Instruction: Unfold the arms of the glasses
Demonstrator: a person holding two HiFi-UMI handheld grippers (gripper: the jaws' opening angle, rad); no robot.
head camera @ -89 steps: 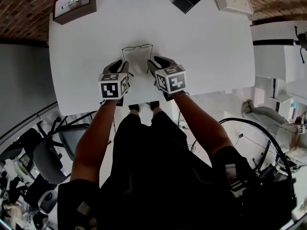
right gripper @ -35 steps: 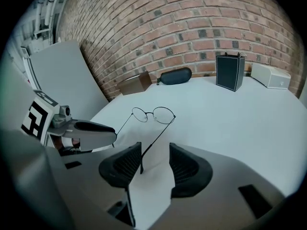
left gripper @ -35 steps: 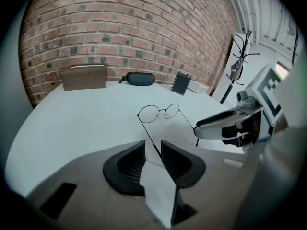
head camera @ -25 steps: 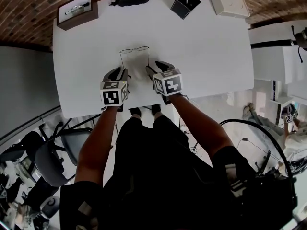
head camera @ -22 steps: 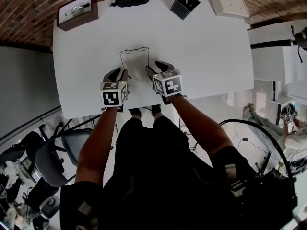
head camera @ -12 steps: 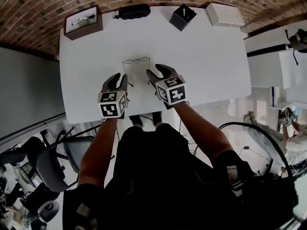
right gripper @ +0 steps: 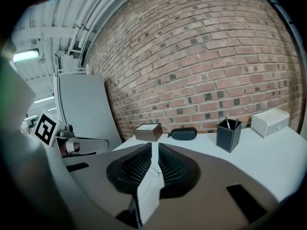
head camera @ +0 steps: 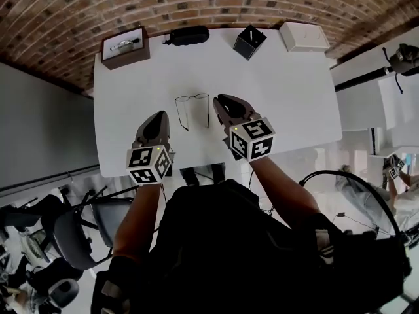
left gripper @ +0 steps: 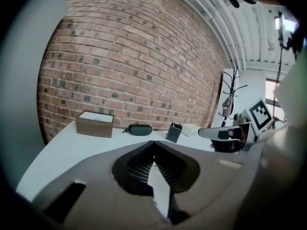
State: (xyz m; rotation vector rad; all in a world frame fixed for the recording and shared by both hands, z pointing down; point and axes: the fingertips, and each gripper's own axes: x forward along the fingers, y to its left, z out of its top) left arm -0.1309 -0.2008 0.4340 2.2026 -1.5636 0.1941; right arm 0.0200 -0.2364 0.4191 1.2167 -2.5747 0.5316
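The thin wire-frame glasses (head camera: 192, 104) lie on the white table (head camera: 288, 97) with both arms spread out toward me. My left gripper (head camera: 157, 118) is raised above the table to the left of them, apart from them, its jaws shut with nothing between them (left gripper: 153, 143). My right gripper (head camera: 221, 100) is raised at their right side; its jaws are closing, a narrow gap remains (right gripper: 154, 145) and they hold nothing. In the right gripper view the glasses (right gripper: 154, 172) show small through that gap, far below.
Along the table's far edge stand a brown box (head camera: 124, 46) with a watch on it, a black glasses case (head camera: 188, 34), a black pen holder (head camera: 249, 41) and a white box (head camera: 304, 36). A brick wall rises behind. An office chair (head camera: 72, 227) stands at the lower left.
Both grippers have lifted off the table and away from the glasses' arm tips. Their jaws, wide apart before, have drawn together. The glasses stay put on the table.
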